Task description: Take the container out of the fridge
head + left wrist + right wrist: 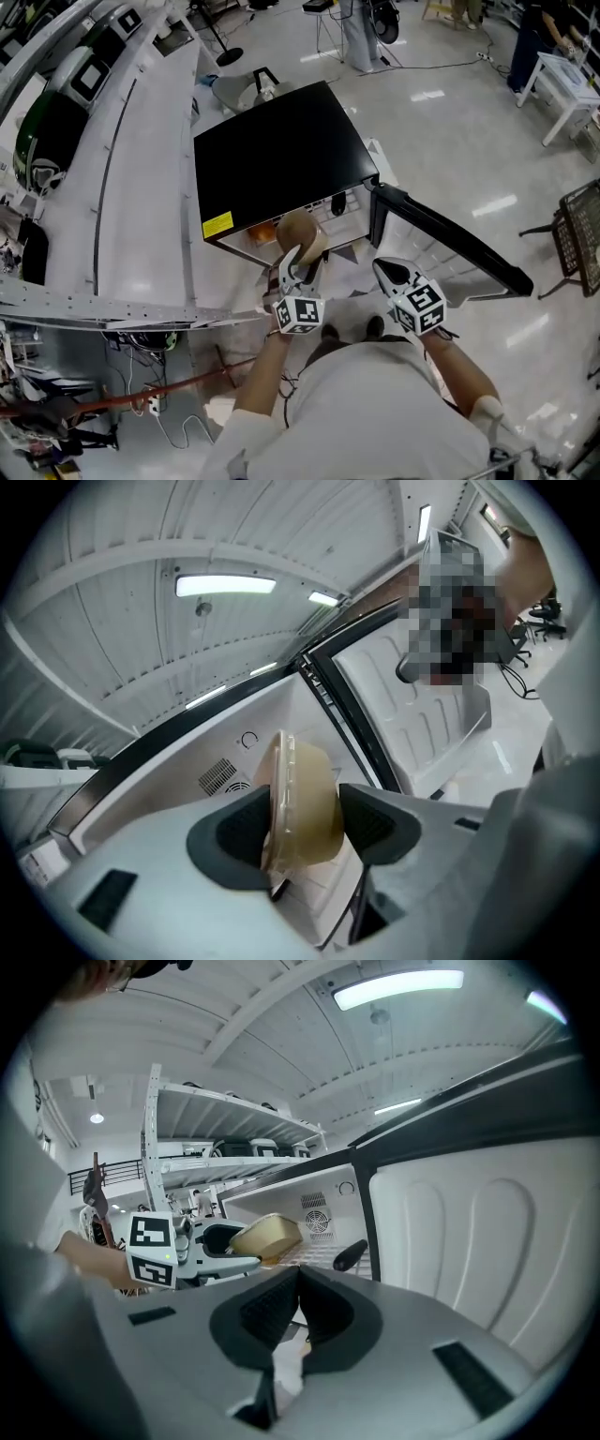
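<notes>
Left gripper (307, 829): jaws clamped on tan container (302, 799), held lid-to-base and tipped on edge | container: at mouth of open fridge (272, 159), near door (450, 246) | right gripper (298, 1312): jaws together, empty | risk: tipped lid may pop, or container may slip from pads

The round beige container (305, 808) looks like smooth, half-clear plastic with a thin clear lid (277, 799). The small black fridge (281, 155) has a matt top; its white door lining (469, 1232) is smooth moulded plastic. The pale floor (441, 141) is glossy.
</notes>
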### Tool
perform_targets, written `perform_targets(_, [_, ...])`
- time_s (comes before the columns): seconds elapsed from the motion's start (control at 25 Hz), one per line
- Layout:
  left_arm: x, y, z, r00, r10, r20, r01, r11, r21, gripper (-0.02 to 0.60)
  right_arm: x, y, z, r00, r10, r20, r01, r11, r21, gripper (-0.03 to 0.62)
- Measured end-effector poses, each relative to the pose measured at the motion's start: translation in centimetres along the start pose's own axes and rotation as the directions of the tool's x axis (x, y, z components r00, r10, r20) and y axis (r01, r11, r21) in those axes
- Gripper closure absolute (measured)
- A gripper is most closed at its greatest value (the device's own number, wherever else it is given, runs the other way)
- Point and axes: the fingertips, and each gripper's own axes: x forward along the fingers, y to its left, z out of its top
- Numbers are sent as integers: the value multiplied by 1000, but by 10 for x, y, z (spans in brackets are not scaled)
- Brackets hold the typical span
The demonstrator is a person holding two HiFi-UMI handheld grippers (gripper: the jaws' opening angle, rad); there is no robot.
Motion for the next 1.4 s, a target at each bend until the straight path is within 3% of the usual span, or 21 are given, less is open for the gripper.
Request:
perform_targets(0.52, [-77,14,-10,996,81,39,-69,970,-231,349,23,38,-7,997,78,-15,-79,996,-36,589])
perform_targets(1.4, [-223,43,-68,984,111,136,-58,936,-348,350,26,184,-15,999,28,-30,-32,993,-112,589])
